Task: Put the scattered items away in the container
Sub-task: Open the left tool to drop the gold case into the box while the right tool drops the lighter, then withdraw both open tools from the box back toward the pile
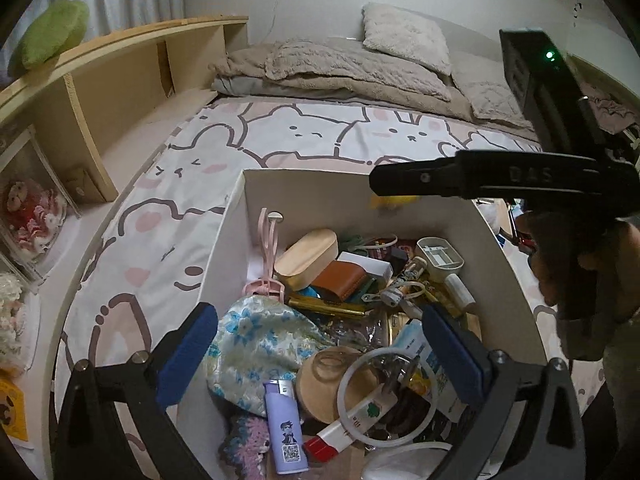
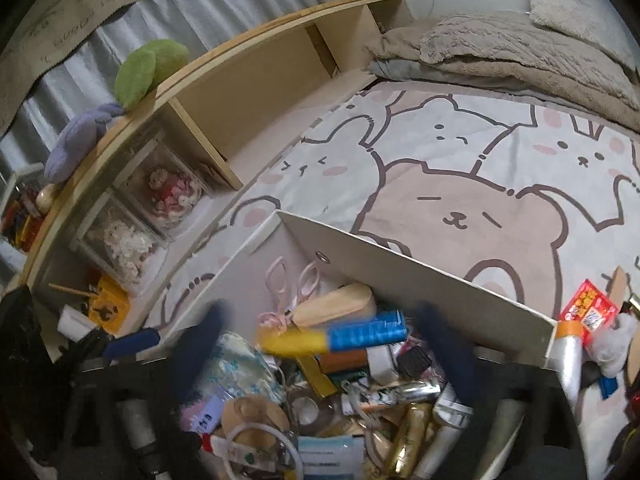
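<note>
Blue pads mark both claws, and both stand spread wide over the white box [image 1: 240, 216] on the bed, with nothing pressed between them. The left claw [image 1: 320, 348] hangs above a floral pouch [image 1: 260, 340], a purple lighter [image 1: 286, 424] and a white ring [image 1: 384, 396], touching none that can be seen. The right claw [image 2: 324, 344] is blurred in its own view; a yellow-and-blue tube [image 2: 332, 334] lies in the gap between its fingers, loose, smeared with motion, just above the clutter in the box.

Only the left view shows the right claw from the side, a black body lettered "DAS" in a person's hand [image 1: 576, 264], with a scrap of yellow below its tip at the box's far wall. Only the right view shows items outside the box on the cartoon-bear sheet [image 2: 460, 200]: a red packet [image 2: 588, 312] with print too small to read, a silver tube [image 2: 568, 360] and a white tuft [image 2: 612, 344], all just beside the box's right corner.

The lighter carries a QR code and a small figure.
</note>
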A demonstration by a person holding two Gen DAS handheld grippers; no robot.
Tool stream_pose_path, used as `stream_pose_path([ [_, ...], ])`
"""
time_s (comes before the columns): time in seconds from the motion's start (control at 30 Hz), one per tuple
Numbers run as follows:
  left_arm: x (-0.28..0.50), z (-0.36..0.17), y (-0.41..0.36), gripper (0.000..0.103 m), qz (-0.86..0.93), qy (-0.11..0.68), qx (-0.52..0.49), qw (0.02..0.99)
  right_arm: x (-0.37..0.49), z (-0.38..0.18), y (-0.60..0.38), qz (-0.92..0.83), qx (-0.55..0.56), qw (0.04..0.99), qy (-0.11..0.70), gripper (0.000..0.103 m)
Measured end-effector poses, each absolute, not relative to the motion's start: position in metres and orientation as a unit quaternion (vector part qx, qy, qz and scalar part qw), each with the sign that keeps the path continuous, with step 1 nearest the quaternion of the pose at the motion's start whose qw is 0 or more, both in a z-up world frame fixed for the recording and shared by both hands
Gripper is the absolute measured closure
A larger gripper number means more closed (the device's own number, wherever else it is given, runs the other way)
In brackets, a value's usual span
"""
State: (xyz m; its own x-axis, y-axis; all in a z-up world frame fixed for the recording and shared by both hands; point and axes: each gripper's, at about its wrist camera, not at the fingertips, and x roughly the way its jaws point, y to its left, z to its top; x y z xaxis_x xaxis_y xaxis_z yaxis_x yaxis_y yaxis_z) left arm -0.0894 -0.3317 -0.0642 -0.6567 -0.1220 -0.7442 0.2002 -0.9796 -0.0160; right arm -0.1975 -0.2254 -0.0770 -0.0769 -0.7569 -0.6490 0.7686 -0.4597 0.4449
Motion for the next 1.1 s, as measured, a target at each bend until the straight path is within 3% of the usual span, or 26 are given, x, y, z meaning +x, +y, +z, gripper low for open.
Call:
stream_pose_path([
  [1.1, -0.066, -0.048, -0.303, 0.0, -0.914, 0.055, 0.391, 0.089, -0.158, -0.038, -0.177, -0.734, 0.385, 0.559, 0.029, 0.0],
])
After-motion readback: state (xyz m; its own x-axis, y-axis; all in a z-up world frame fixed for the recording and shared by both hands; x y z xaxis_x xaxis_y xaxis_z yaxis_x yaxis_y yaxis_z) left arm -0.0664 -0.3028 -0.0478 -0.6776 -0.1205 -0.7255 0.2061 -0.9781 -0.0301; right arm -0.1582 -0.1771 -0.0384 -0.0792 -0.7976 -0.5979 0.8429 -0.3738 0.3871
